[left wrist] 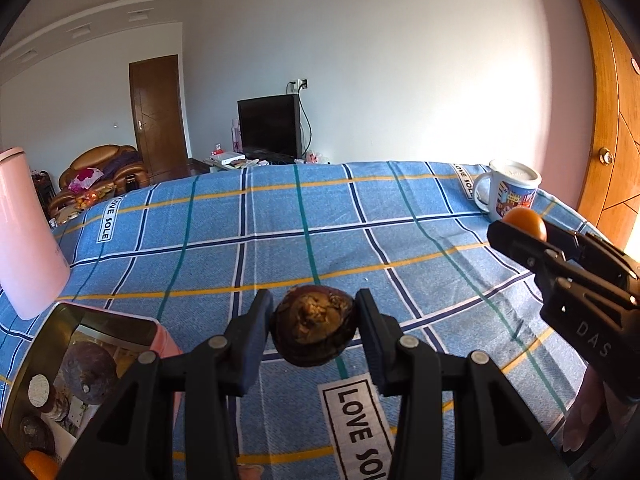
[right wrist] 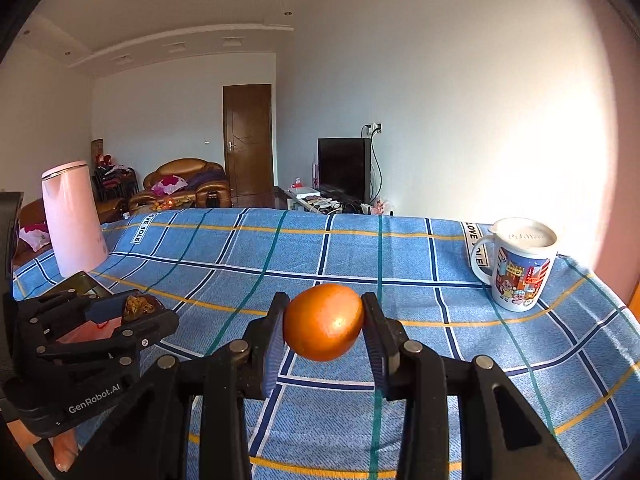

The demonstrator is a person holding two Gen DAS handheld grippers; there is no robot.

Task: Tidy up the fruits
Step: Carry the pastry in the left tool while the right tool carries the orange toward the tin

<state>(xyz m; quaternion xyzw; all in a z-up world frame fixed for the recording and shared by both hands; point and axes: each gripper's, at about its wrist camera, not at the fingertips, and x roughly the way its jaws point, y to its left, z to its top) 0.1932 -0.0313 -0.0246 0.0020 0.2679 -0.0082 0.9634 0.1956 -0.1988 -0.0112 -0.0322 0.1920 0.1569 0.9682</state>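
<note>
My left gripper [left wrist: 314,330] is shut on a dark brown mangosteen [left wrist: 315,326] and holds it above the blue checked cloth [left wrist: 280,248]. My right gripper [right wrist: 324,324] is shut on an orange [right wrist: 324,322], also held above the cloth. In the left wrist view the right gripper [left wrist: 520,226] shows at the right with the orange [left wrist: 525,220]. In the right wrist view the left gripper [right wrist: 132,308] shows at the left with the mangosteen [right wrist: 138,306]. A pink metal tray [left wrist: 92,364] at the lower left holds dark fruits and an orange one.
A pink kettle [left wrist: 24,232] stands at the table's left, also in the right wrist view [right wrist: 74,218]. A printed white mug [right wrist: 518,264] stands at the far right corner, near a wooden door [left wrist: 608,120]. Sofa, TV and a door lie beyond the table.
</note>
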